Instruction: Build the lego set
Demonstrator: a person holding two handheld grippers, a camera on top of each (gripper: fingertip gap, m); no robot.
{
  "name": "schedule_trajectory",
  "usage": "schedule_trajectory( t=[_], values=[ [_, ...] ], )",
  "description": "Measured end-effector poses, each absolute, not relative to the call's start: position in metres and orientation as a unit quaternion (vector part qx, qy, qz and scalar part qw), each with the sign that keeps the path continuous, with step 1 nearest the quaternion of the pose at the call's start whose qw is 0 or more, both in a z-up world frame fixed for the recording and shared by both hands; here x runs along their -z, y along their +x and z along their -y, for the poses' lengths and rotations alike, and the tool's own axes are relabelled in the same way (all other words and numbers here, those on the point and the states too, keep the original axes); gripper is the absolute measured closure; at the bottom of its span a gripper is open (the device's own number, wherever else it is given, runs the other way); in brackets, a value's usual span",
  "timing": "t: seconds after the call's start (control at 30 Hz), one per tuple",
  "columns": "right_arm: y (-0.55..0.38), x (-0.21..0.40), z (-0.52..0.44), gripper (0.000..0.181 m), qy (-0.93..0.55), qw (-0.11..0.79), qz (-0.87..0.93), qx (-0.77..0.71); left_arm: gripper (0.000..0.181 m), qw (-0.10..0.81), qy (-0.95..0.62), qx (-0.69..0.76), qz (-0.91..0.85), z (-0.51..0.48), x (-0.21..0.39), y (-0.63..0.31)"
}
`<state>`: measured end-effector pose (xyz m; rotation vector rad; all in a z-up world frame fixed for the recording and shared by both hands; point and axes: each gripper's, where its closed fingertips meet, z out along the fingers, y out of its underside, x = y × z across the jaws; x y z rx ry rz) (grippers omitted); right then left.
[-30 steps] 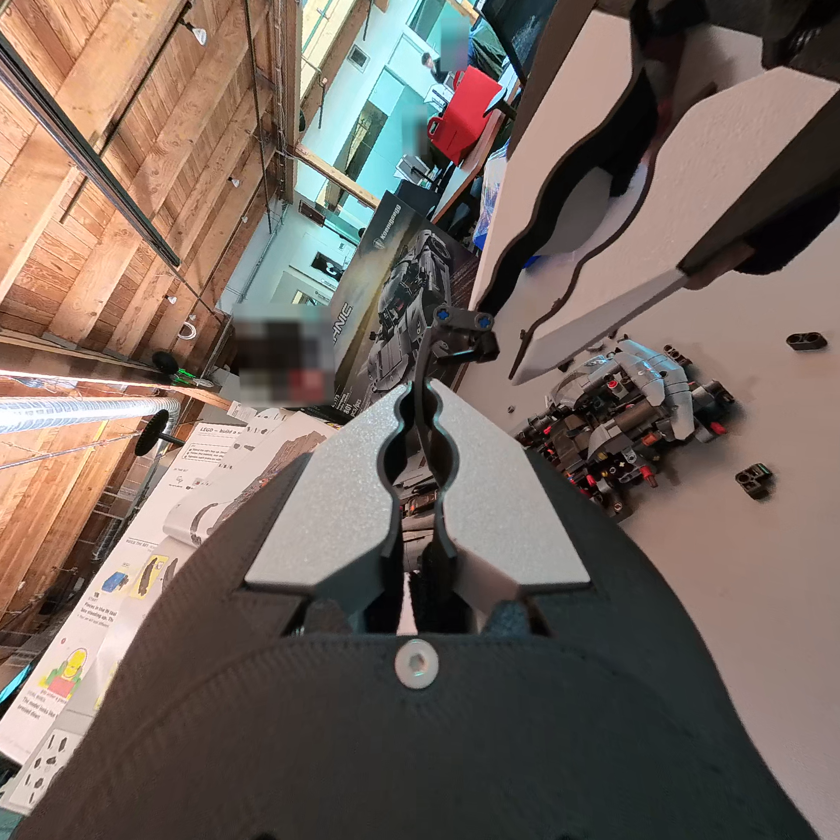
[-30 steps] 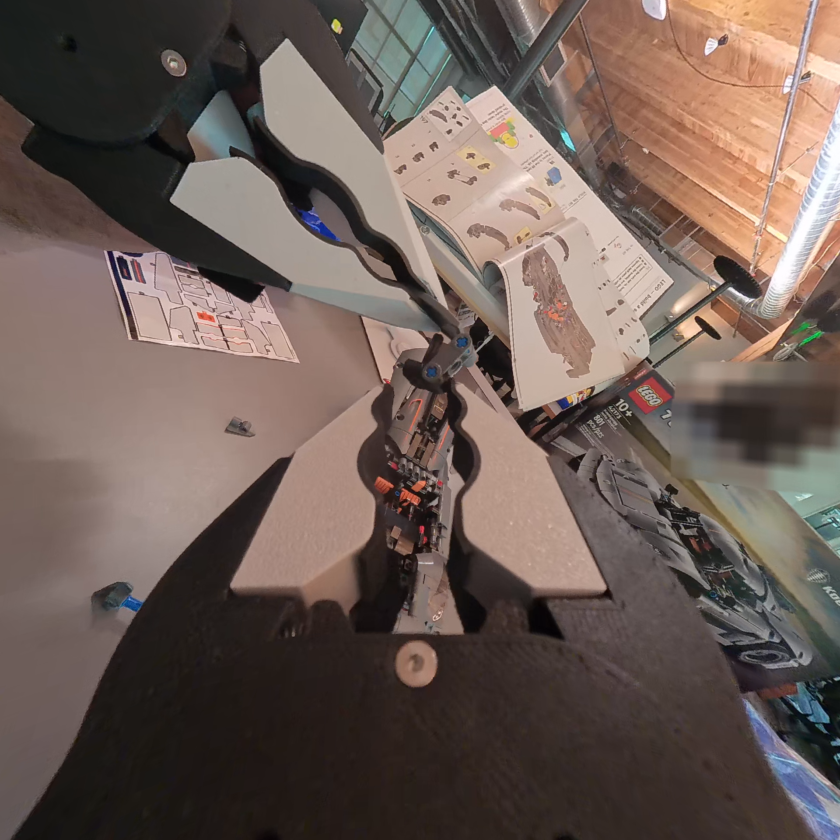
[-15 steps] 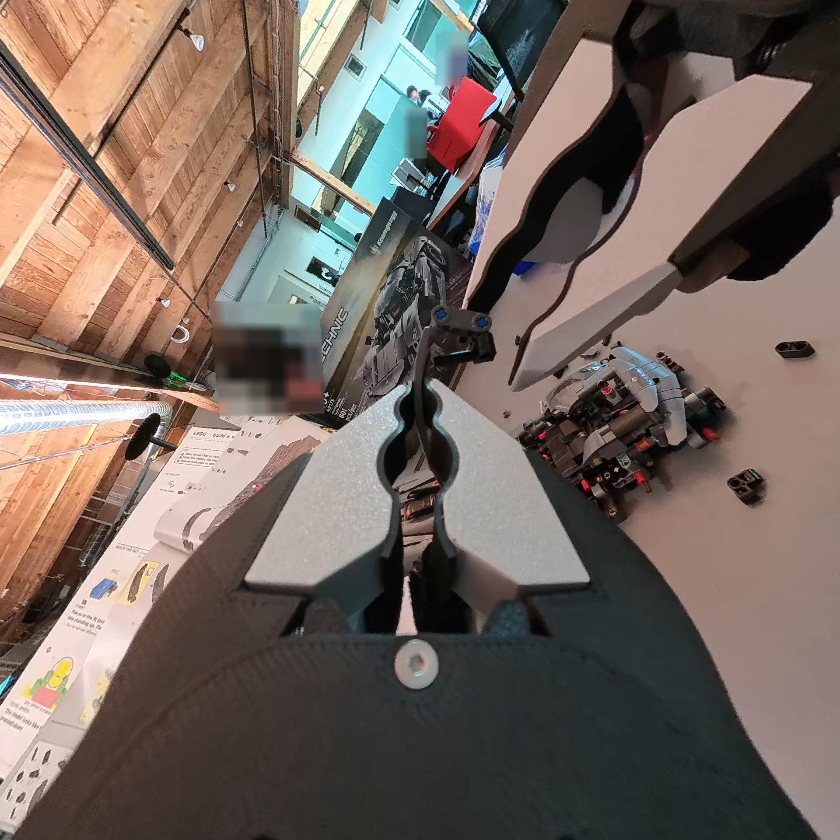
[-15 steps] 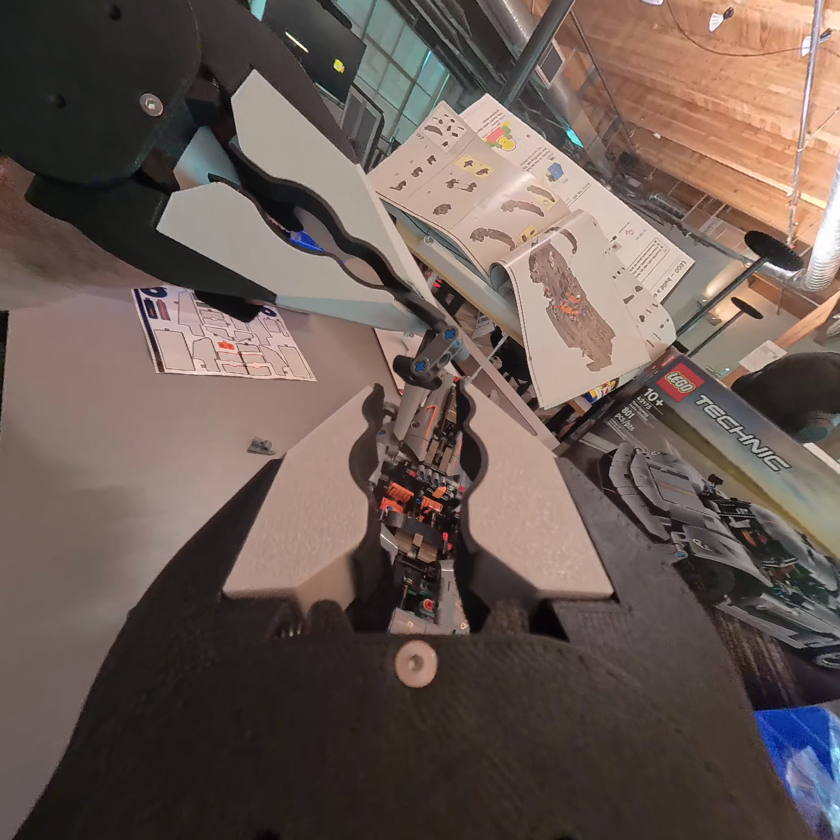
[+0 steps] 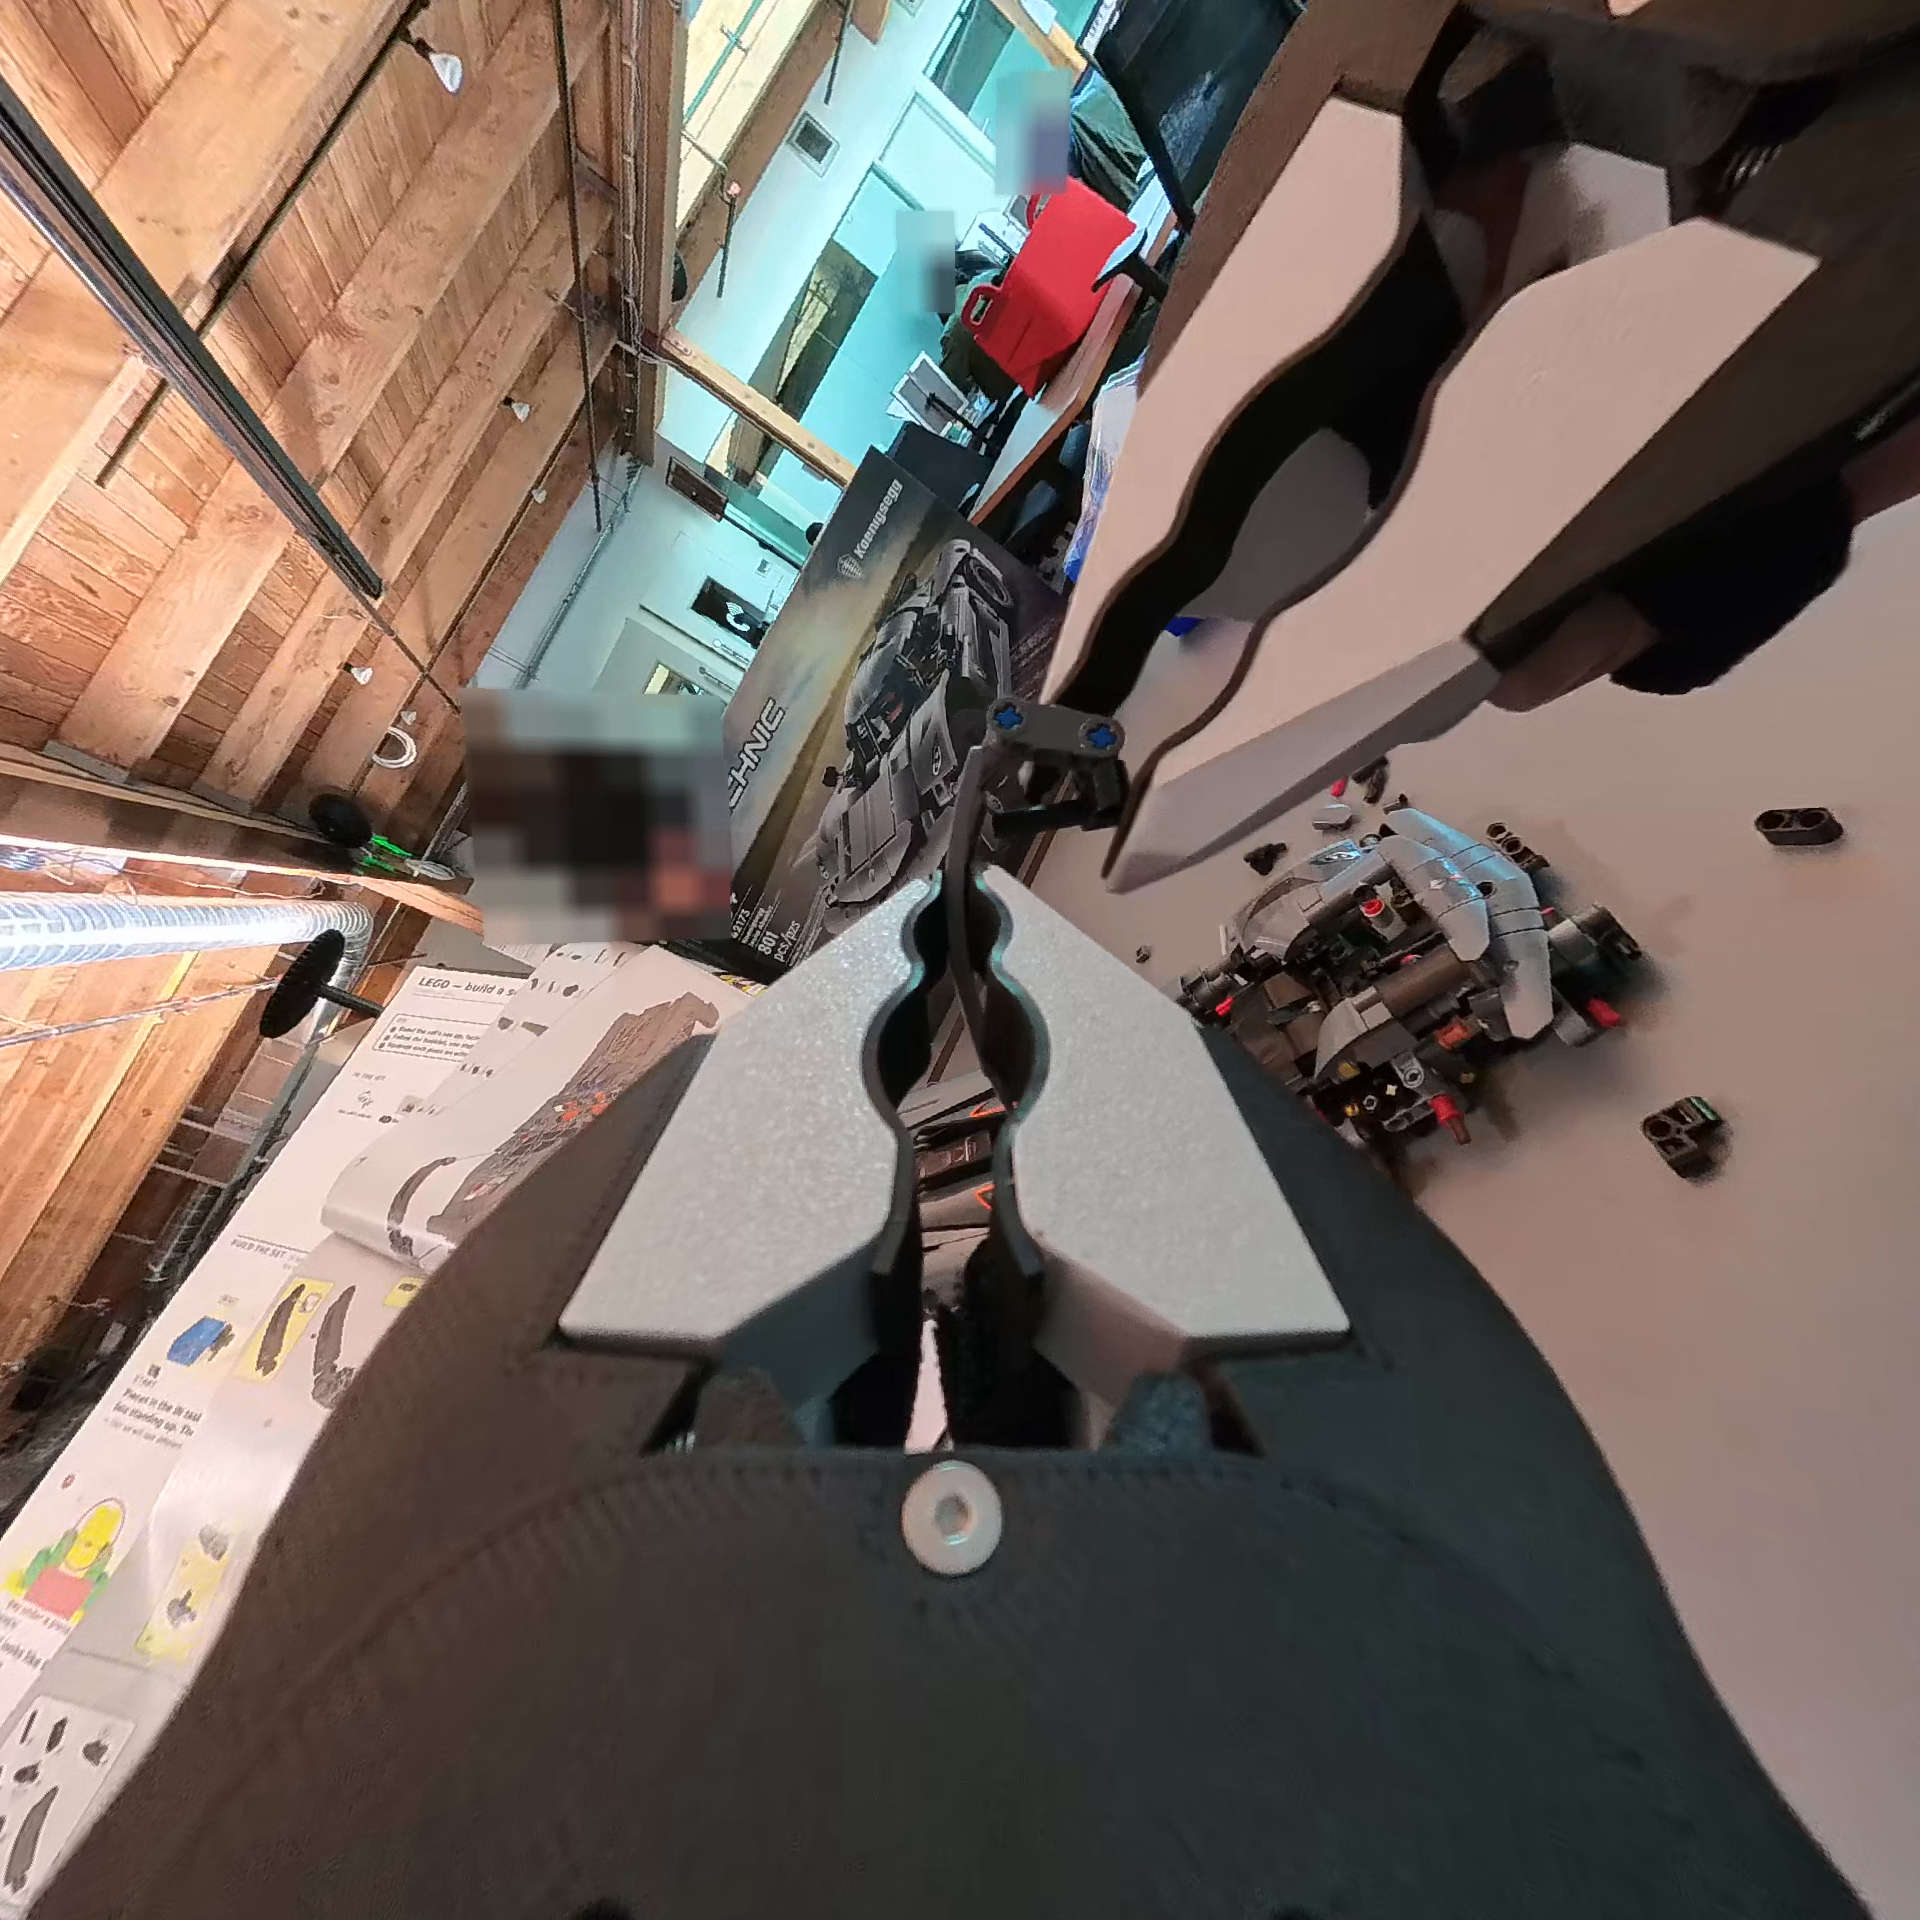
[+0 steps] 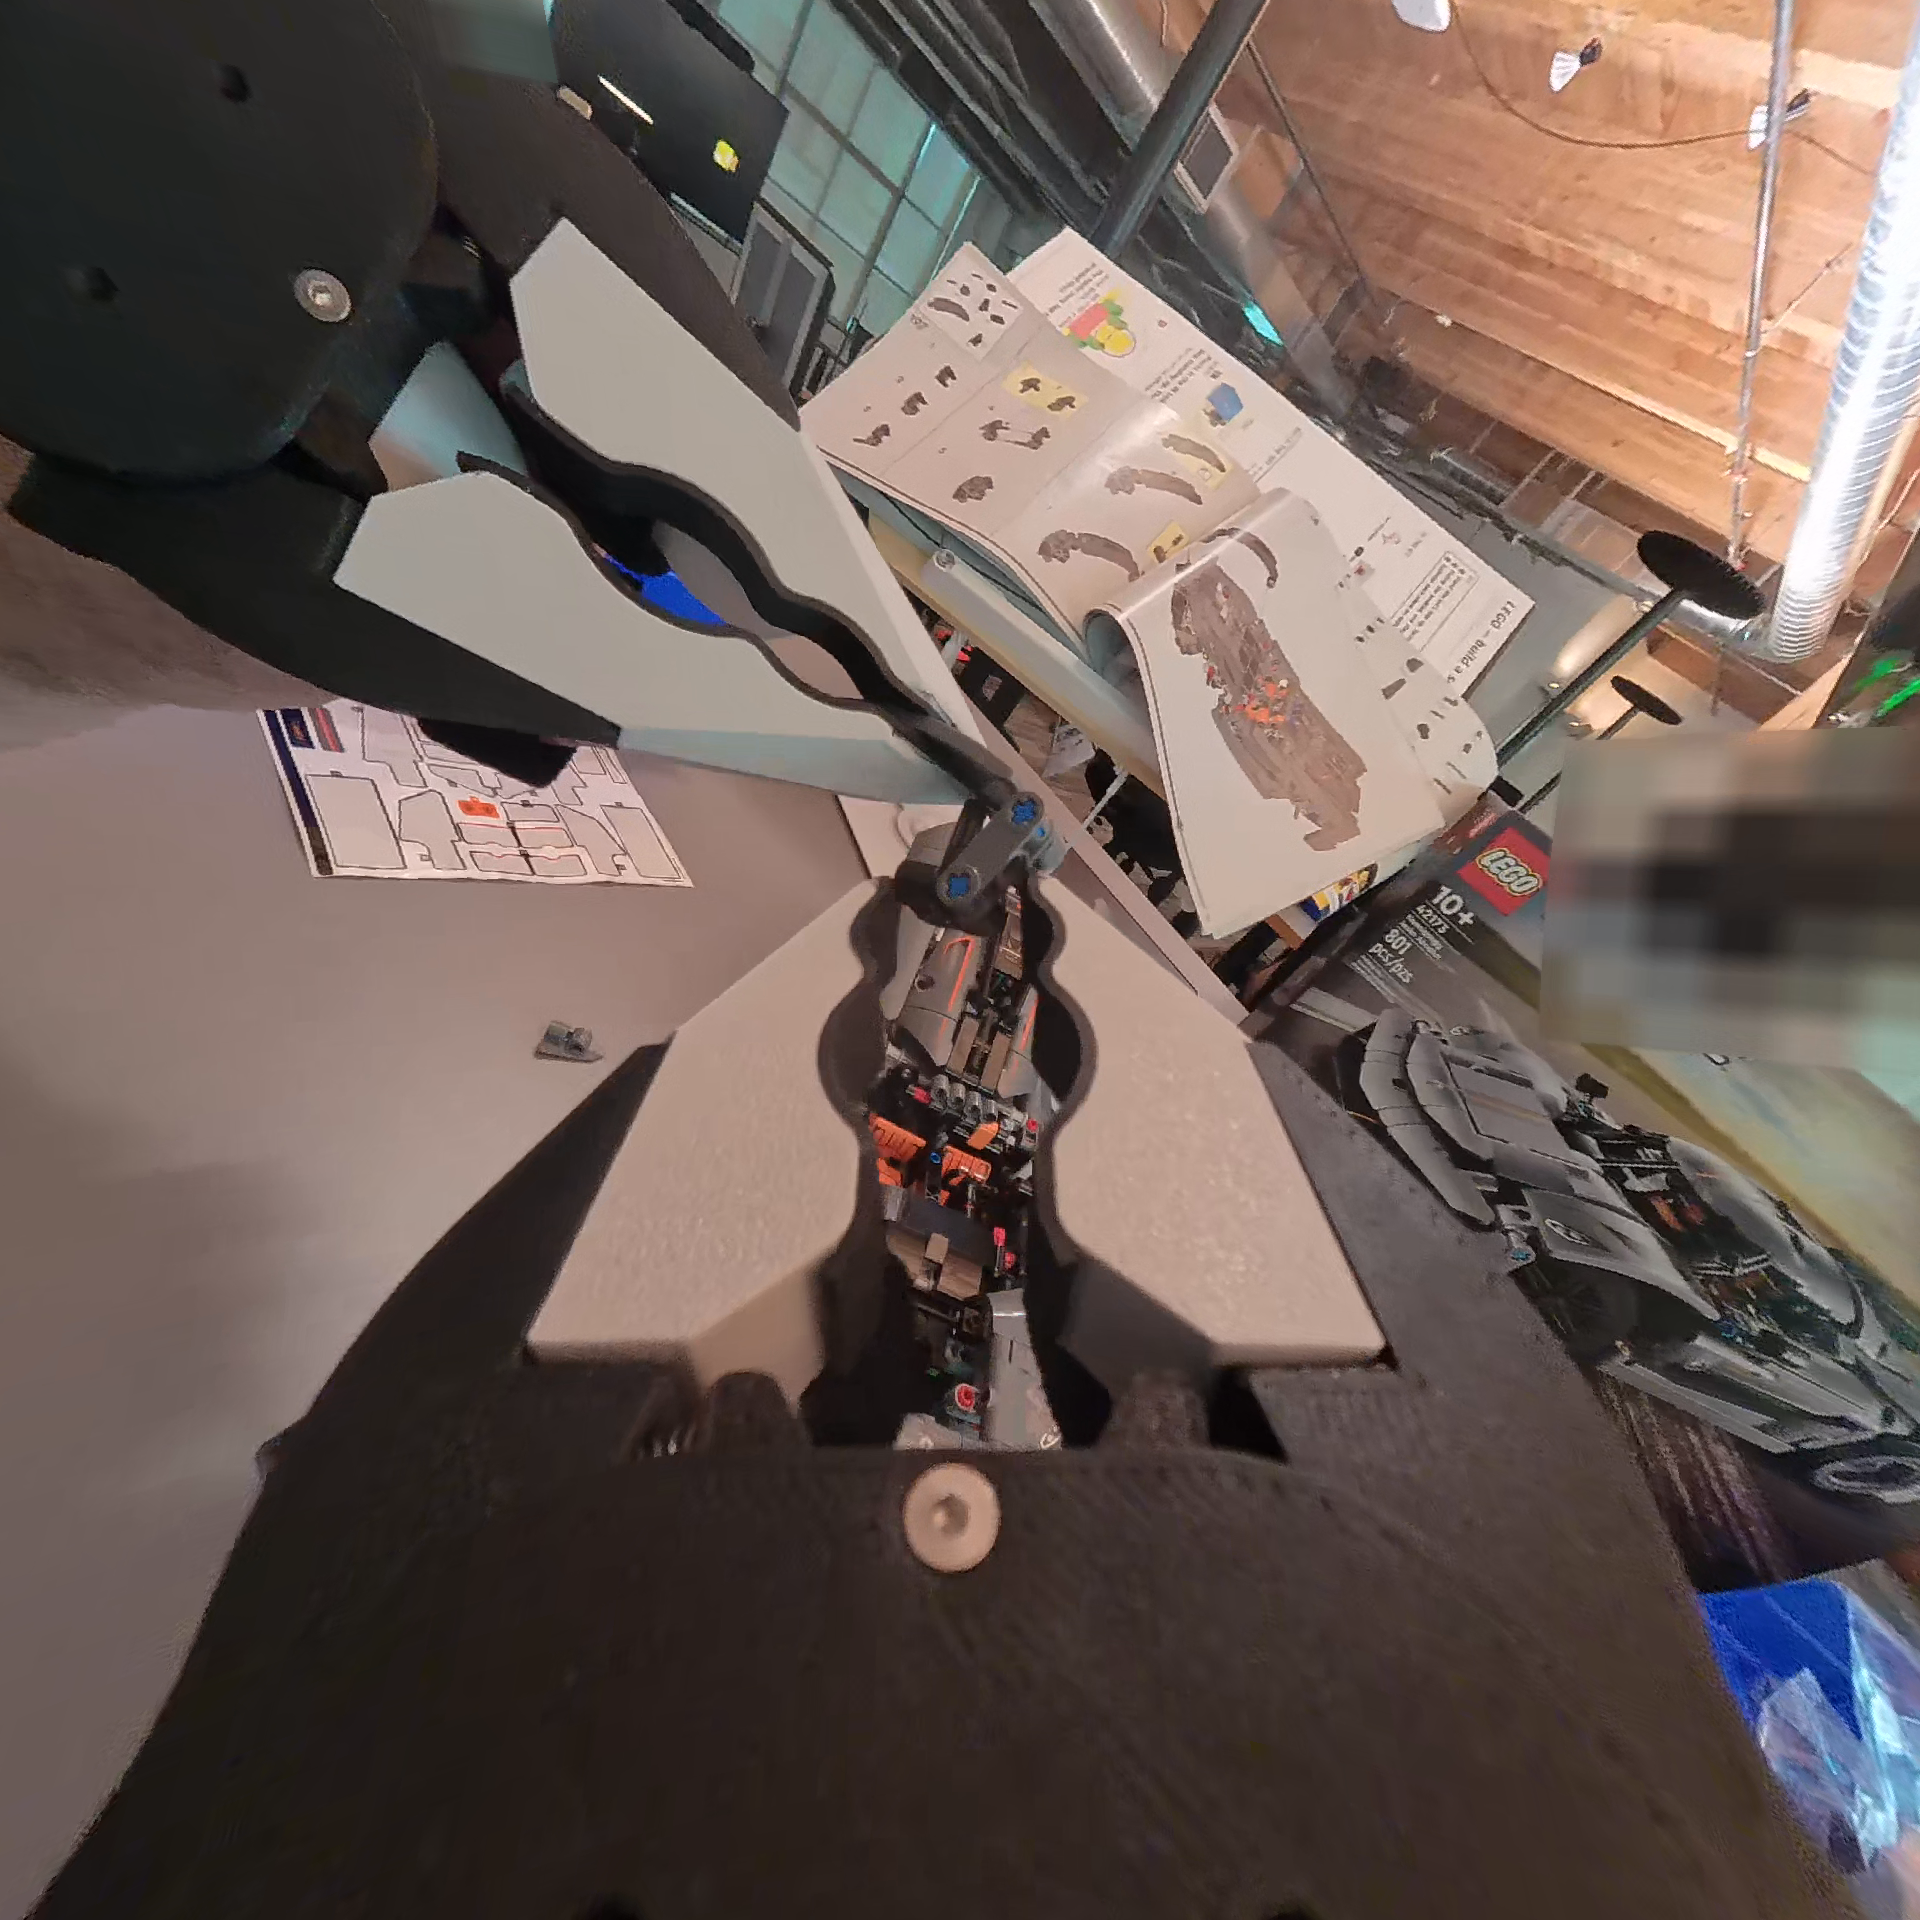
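**Left wrist view.** The left gripper (image 5: pixel 956 894) is clenched on a thin dark curved Technic piece (image 5: pixel 971 935) whose far end carries a short grey beam with two blue pins (image 5: pixel 1055 740). This small assembly juts past the fingertips toward 12 o'clock. At 1 o'clock the right gripper (image 5: pixel 1127 821) reaches in with its tips just beside the beam; its jaws stand slightly apart, with nothing visibly held. On the grey table (image 5: pixel 1662 1455), at 3 o'clock, lies the partly built grey car model (image 5: pixel 1403 987). Two loose black connectors (image 5: pixel 1683 1132) (image 5: pixel 1800 826) lie near it. The set's box (image 5: pixel 883 727) stands at 11 o'clock and the open instruction booklet (image 5: pixel 312 1299) lies at 8 o'clock.

**Right wrist view.** The jaws of the right gripper (image 6: pixel 961 894) are parted, and the car model (image 6: pixel 961 1101) shows through the gap, apparently below rather than gripped. The pinned beam (image 6: pixel 992 852) sits at the fingertips at 12 o'clock, held by the left gripper (image 6: pixel 935 748), which enters from 10 o'clock. A sticker sheet (image 6: pixel 468 800) lies at 9 o'clock and a small grey part (image 6: pixel 569 1041) lies nearer.

**Step in hand.** The step is probably seating or adjusting the pinned beam. It is best done by holding the left grip firm, squaring the right tips across the beam, and pressing along the pin axis so the thin piece does not bend or twist out.
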<state>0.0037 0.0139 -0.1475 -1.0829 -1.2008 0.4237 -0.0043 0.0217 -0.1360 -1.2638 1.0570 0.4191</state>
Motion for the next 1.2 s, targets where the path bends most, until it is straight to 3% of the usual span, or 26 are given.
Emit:
schedule_trajectory(
  t=[0.23,0.77,0.8,0.83,0.87,0.97,1.2],
  values=[
    [0.005,0.146,-0.007,0.163,-0.46,0.649,0.556,-0.241,0.181,0.663,-0.557,-0.167,-0.472,-0.017,0.134,-0.002],
    [0.015,0.148,0.001,0.163,-0.388,0.53,0.723,-0.213,0.181,0.653,-0.543,-0.168,-0.5,-0.011,0.131,-0.001],
    [0.016,0.144,-0.002,0.159,-0.398,0.536,0.712,-0.218,0.181,0.655,-0.548,-0.168,-0.492,-0.013,0.129,-0.003],
    [0.018,0.138,-0.008,0.137,-0.415,0.55,0.69,-0.221,0.181,0.659,-0.551,-0.171,-0.483,-0.014,0.126,-0.005],
    [0.022,0.138,-0.011,0.132,-0.428,0.555,0.676,-0.229,0.181,0.664,-0.554,-0.171,-0.473,-0.015,0.124,-0.008],
    [0.027,0.127,-0.012,0.149,-0.459,0.601,0.585,-0.294,0.181,0.676,-0.57,-0.149,-0.443,-0.018,0.121,-0.01],
    [0.024,0.124,-0.016,0.151,-0.458,0.707,0.478,-0.249,0.181,0.699,-0.616,-0.065,-0.358,-0.029,0.124,-0.006]
  ],
)
